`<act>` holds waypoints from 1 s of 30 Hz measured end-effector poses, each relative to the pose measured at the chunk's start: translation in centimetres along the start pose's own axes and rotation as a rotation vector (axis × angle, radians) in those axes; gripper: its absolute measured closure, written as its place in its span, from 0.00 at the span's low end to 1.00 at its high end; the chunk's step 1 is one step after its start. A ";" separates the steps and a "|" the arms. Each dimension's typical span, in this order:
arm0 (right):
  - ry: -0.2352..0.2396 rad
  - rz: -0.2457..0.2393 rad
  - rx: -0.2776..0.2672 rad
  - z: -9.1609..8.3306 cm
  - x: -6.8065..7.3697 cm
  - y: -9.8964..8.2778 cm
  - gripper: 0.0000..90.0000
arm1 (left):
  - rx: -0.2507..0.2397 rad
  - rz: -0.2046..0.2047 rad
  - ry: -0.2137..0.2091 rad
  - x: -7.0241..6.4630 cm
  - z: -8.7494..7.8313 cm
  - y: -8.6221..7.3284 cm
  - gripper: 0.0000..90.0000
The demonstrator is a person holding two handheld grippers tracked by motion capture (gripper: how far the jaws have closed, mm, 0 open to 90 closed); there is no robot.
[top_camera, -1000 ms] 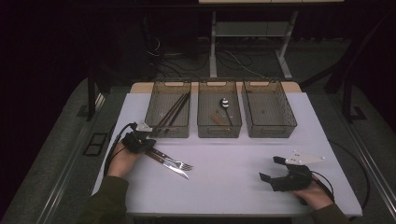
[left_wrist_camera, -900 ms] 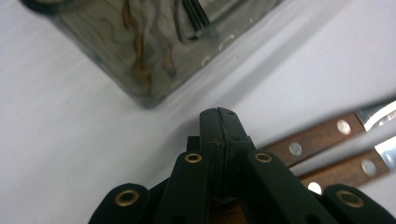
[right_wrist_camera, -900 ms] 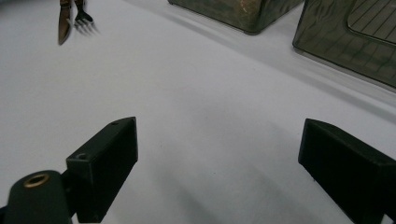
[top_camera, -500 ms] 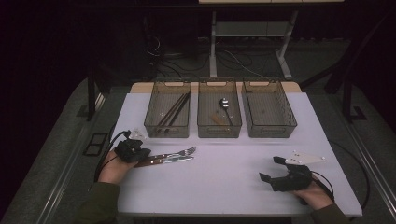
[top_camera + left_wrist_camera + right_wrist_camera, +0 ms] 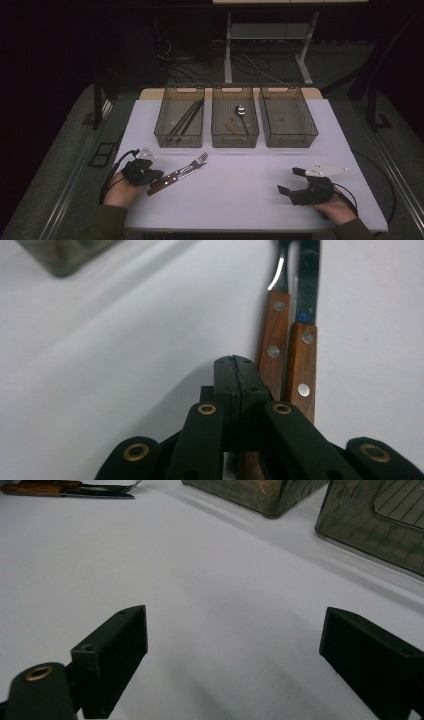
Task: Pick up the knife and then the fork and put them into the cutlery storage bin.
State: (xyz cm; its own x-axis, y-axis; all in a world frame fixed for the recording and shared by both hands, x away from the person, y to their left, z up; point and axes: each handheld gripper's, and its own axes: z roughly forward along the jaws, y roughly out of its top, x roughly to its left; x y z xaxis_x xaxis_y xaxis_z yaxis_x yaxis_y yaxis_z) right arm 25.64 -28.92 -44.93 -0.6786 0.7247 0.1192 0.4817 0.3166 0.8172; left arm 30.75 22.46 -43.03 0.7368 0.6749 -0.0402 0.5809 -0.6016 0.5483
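Observation:
A fork [image 5: 192,166] and a knife [image 5: 167,180] with brown wooden handles lie side by side on the white table [image 5: 240,200], pointing toward the far right. My left gripper [image 5: 154,175] is shut and empty at their handle ends. In the left gripper view its closed jaws [image 5: 235,361] rest right beside the fork handle [image 5: 272,350], with the knife handle [image 5: 302,365] on the other side of it. My right gripper [image 5: 289,181] stands open on the table at the near right, nothing between its fingers [image 5: 235,617].
Three clear bins stand in a row at the back: the left bin [image 5: 162,131] holds dark sticks, the middle bin [image 5: 235,141] a spoon [image 5: 240,110], the right bin [image 5: 289,140] looks bare. Two bin corners [image 5: 360,525] show in the right gripper view.
The left hand drew back toward the near-left edge with its jaws shut. The fork and knife swung from pointing near-right to pointing far-right. The right hand stayed still.

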 end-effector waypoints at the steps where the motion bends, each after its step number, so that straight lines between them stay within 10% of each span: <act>1: 0.001 -0.001 -0.001 0.0 0.0 0.0 0.12 | -0.002 -0.001 0.005 -0.3 0.0 0.0 1.00; 10: 0.002 0.000 -0.002 0.0 0.0 0.0 0.12 | -0.178 -0.013 -0.010 -2.6 -1.5 0.2 0.88; 30: 0.006 -0.004 0.000 0.0 0.1 0.1 0.12 | -0.153 0.042 -0.040 -3.8 1.1 -0.5 0.83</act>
State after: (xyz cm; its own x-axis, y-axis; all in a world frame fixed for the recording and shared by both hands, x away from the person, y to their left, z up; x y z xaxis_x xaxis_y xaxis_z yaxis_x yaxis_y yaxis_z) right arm 25.63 -28.83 -44.87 -0.6835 0.7201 0.1196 0.4793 0.3192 0.8175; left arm 28.06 19.76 -44.05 0.7740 0.6315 -0.0460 0.4924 -0.5547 0.6707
